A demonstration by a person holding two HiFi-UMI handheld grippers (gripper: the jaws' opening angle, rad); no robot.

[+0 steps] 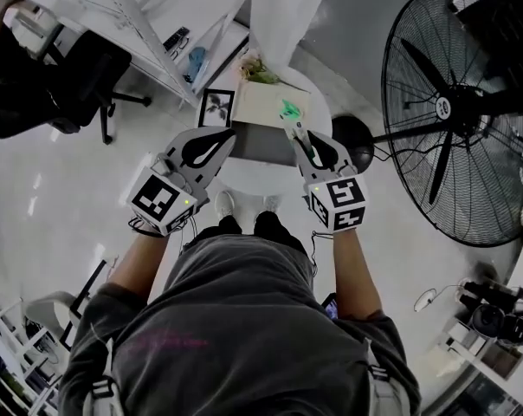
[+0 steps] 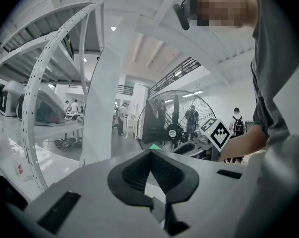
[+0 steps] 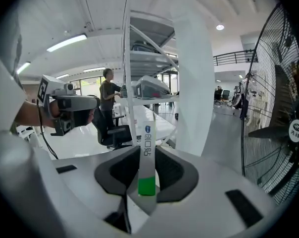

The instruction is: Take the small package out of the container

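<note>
My right gripper (image 1: 294, 128) is shut on a small package (image 3: 147, 145), a narrow white sachet with a green end and blue print, which stands upright between the pads. In the head view the package's green tip (image 1: 289, 110) shows just above the beige open container (image 1: 263, 102) on the round white table (image 1: 248, 180). The package is lifted clear of the container. My left gripper (image 1: 229, 137) hangs beside it at the same height, over the table's left side. Its jaws meet at the tips with nothing between them (image 2: 150, 151).
A framed plant picture (image 1: 216, 108) stands left of the container. A large black floor fan (image 1: 456, 111) rises close on the right. White shelving (image 1: 149, 24) and a black office chair (image 1: 67, 85) are at the left. People stand in the background.
</note>
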